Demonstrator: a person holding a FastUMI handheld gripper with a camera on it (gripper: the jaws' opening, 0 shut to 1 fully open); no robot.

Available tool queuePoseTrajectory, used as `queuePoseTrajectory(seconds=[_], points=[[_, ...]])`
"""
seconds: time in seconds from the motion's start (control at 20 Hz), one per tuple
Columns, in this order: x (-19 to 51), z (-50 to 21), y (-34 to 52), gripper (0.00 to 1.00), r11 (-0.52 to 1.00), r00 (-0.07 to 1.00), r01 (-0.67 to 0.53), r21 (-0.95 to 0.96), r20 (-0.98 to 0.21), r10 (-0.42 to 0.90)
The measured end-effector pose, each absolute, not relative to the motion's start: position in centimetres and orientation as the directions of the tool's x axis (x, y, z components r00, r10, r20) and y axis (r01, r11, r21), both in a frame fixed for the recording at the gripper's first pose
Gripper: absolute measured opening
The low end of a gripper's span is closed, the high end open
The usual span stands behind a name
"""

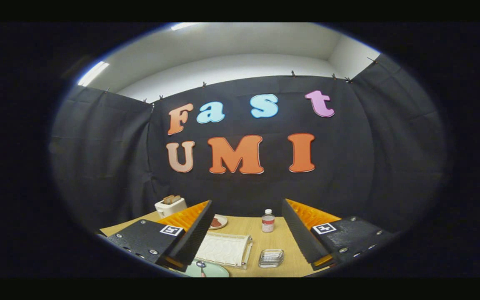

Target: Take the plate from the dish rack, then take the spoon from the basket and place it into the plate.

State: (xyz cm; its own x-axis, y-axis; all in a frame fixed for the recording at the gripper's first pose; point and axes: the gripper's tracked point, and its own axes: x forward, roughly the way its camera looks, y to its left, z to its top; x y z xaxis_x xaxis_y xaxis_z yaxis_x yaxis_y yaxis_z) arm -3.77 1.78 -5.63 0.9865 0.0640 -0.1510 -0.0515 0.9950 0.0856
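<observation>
One toaster (170,206) stands at the far left corner of the worktop (283,246), beyond the left finger (190,235), and two slices of toast (172,199) stick up out of its slots. Next comes one small plate (218,221) just past that finger's tip, carrying a single dark reddish piece of food that is too small to identify. Nearer than it, between the fingers and closer to the left one, lies one white dish rack (224,249), flat on the worktop with nothing standing in it. Nearest of all, in front of the rack, sits one pale green plate (215,271), only partly seen, and one spoon (201,265) rests in it with its bowl towards the rack. Further right, roughly midway between the fingers, one small clear basket (271,258) sits on the wood, and as far as can be told it holds nothing. Beyond it, towards the back edge, stands one small bottle (268,221), upright, with a white cap and a red label. The tool (246,237) hangs above the worktop with its two fingers wide apart, gripping nothing; the right finger (302,235) is clear of both basket and bottle.
</observation>
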Motion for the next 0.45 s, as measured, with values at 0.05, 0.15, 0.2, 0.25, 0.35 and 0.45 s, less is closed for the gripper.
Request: queuePoseTrajectory(seconds=[0.05, 0.15, 0.2, 0.25, 0.35, 0.45], points=[[-3.7, -5.5, 1.7, 0.97, 0.996, 0.989, -0.044, 0.082, -0.136, 0.055], [-4.3, -4.9, 1.0, 0.97, 0.997, 0.993, -0.03, 0.077, -0.11, 0.038], [-4.4, -4.9, 0.8, 0.97, 0.997, 0.994, -0.022, 0.077, -0.101, 0.03], [-4.4, -4.8, 0.7, 0.97, 0.997, 0.995, -0.017, 0.078, -0.093, 0.025], [-4.4, -4.7, 0.4, 0.97, 0.997, 0.997, -0.009, 0.078, -0.075, 0.015], [-4.4, -4.7, 0.1, 0.97, 0.997, 0.998, 0.0, 0.079, -0.061, 0.005]])
